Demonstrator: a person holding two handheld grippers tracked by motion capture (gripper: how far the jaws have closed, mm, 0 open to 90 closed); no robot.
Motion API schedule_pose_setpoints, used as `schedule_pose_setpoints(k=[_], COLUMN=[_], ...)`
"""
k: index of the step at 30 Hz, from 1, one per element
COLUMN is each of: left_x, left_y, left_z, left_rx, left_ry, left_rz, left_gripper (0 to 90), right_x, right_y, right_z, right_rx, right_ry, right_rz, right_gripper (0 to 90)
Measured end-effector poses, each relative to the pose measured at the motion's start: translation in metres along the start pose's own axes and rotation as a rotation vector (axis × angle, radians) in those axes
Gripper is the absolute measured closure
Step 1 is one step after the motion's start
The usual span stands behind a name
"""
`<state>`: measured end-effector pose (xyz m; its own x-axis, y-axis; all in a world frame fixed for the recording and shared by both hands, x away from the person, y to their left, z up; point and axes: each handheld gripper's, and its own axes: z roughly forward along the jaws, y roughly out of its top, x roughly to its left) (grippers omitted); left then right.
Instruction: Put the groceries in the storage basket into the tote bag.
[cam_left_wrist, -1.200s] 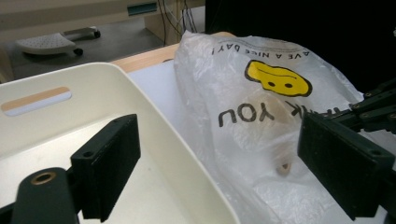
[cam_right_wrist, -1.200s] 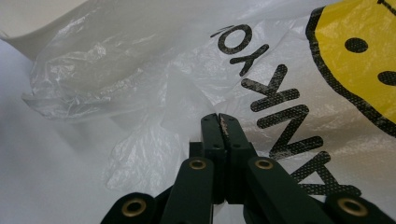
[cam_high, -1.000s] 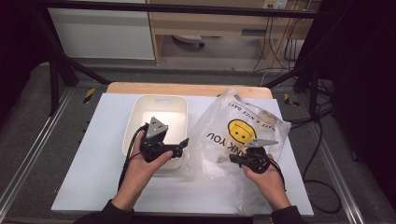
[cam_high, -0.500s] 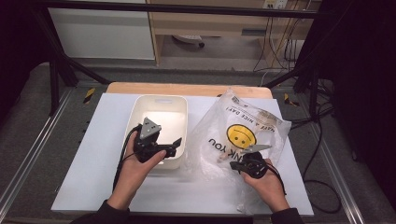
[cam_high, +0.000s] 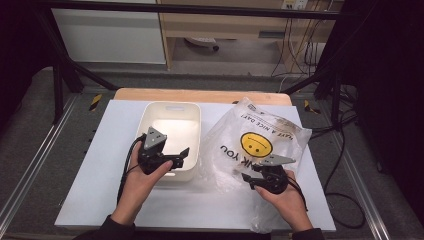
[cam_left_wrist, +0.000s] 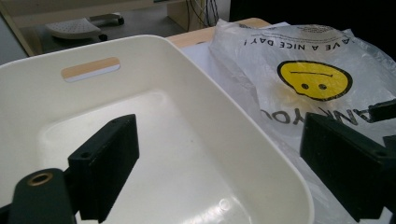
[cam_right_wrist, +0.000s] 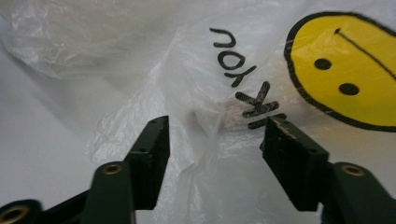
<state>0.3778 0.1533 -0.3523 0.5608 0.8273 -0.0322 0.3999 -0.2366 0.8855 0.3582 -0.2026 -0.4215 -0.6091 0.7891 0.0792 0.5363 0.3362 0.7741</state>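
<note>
An empty white plastic tub (cam_high: 170, 106) stands on the table, with a handle slot in its far wall (cam_left_wrist: 90, 69). To its right lies a crumpled clear plastic bag (cam_high: 257, 131) printed with a yellow smiley face (cam_left_wrist: 314, 80) and black lettering. My left gripper (cam_high: 181, 159) is open wide at the tub's near right corner, one jaw over the inside and the other on the bag's side (cam_left_wrist: 224, 158). My right gripper (cam_high: 248, 179) is at the bag's near edge; its jaws have just been opening. They stand apart around a loose fold of the bag (cam_right_wrist: 210, 121), which no pad presses.
A white sheet (cam_high: 90, 170) covers the table, and a wooden edge (cam_high: 200, 95) shows at the back. Cables (cam_high: 345, 145) hang off the right side. Metal rails run along both sides, and shelving stands on the floor beyond.
The right gripper's jaws have parted from shut, and the bag has sagged a little. The left gripper has drifted slightly left along the tub's near rim.
</note>
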Motion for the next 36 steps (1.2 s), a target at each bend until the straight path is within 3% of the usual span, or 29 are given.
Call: schedule_pose_setpoints(k=[7, 11, 28, 36], left_x=[0.005, 0.005, -0.001, 0.001], left_y=[-0.004, -0.005, -0.005, -0.004], left_z=[0.0, 0.0, 0.001, -0.001], left_rx=[0.003, 0.003, 0.003, -0.005], left_ry=[0.012, 0.013, 0.017, 0.023], left_rz=[-0.008, -0.006, 0.015, 0.011], left_gripper=[11.7, 11.6, 11.6, 11.7], right_x=[-0.001, -0.005, -0.03, -0.042], right_y=[0.003, 0.002, -0.019, -0.043], right_z=[-0.01, -0.016, -0.049, -0.057], right_rx=[-0.074, -0.091, -0.098, -0.016], right_ry=[-0.072, -0.114, -0.222, -0.274], right_rz=[0.002, 0.016, 0.112, 0.188], right_gripper=[17.8, 11.2, 7.4, 6.7])
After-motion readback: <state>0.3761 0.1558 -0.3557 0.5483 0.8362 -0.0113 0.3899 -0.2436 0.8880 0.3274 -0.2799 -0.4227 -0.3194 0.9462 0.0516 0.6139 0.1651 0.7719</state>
